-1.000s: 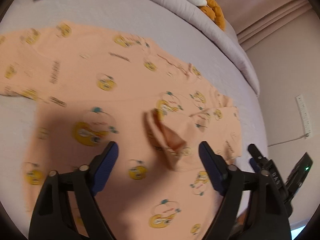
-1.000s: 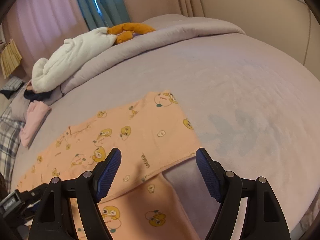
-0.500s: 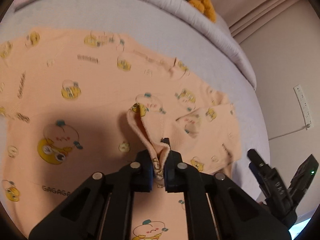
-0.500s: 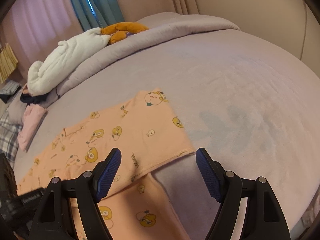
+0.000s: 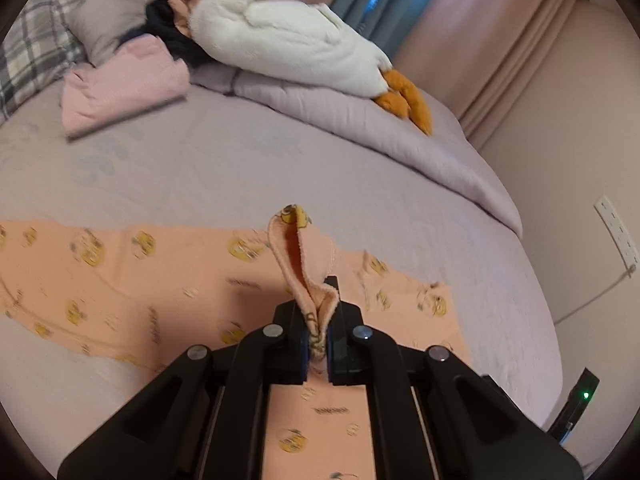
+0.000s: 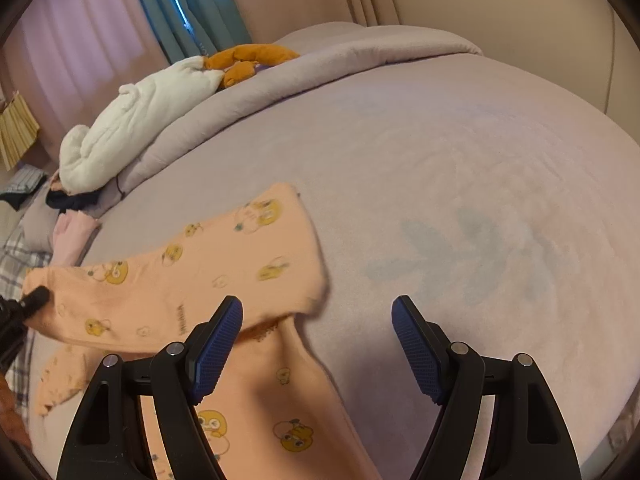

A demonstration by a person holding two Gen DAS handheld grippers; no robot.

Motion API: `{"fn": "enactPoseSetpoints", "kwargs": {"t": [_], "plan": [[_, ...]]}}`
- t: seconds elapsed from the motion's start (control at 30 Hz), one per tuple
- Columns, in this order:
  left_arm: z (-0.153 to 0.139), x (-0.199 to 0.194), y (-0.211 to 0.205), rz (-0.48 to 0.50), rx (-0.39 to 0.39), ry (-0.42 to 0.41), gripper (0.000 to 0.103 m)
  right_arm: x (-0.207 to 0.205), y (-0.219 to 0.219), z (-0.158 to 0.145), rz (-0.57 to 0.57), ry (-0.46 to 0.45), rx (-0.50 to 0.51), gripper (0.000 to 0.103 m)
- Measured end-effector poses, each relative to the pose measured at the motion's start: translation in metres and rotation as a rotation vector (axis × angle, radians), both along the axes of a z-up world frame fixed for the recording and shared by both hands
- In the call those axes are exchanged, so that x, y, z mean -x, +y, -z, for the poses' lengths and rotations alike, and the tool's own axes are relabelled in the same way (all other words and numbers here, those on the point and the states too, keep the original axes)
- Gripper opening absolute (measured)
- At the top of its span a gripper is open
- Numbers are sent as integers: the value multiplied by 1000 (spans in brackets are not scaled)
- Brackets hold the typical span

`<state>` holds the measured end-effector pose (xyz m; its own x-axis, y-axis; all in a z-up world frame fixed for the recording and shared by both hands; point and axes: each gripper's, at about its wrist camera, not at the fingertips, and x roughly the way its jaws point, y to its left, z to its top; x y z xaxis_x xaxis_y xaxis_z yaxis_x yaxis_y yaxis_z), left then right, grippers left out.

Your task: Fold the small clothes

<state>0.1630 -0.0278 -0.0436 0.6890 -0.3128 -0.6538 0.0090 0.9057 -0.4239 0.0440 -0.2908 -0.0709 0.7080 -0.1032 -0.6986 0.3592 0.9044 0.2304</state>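
The lilac bed sheet [image 6: 460, 168] lies bare and flat all around the peach printed garment [image 6: 192, 280] on the wall side and toward the rolled lilac duvet [image 5: 360, 128], so a gripper could sweep there freely. Beyond the garment, the duvet forms a ridge with a white plush goose [image 5: 288, 44] lying on top of it, and a folded pink cloth [image 5: 120, 84] sits beside it near the plaid pillow [image 5: 28, 56]. A raised fold of the garment stands up above the sheet.
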Motion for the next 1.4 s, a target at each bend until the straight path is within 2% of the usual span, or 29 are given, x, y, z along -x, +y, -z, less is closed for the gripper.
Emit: {"fn": "enactPoseSetpoints", "kwargs": {"t": [0.1,0.23,0.43,0.53,0.6,0.67,0.73,0.97,1.4], "plan": [[-6,-1,10,-49,-48,-30,5,-2,1,3,-6,6,-11,77],[-1,-5,25,-73,-47,-14,5,-6,1,8,-35,10,-52,77],[11,-8,40,-121,-76,16,5,-12,8,13,-64,25,-45,77],[19,-8,44,-125,-85,34,5,-17,10,17,-80,38,-38,61],[23,-10,47,-123,-84,46,5,-21,10,19,-92,48,-39,56],[28,-12,50,-125,-94,58,5,-24,14,21,-114,56,-40,46],[33,-13,53,-127,-103,70,5,-27,17,22,-134,55,-39,42],[55,-17,66,-141,-112,131,6,-36,26,33,-148,105,-2,42],[94,-19,78,-146,-116,238,8,-34,24,35,-145,111,2,42]]}}
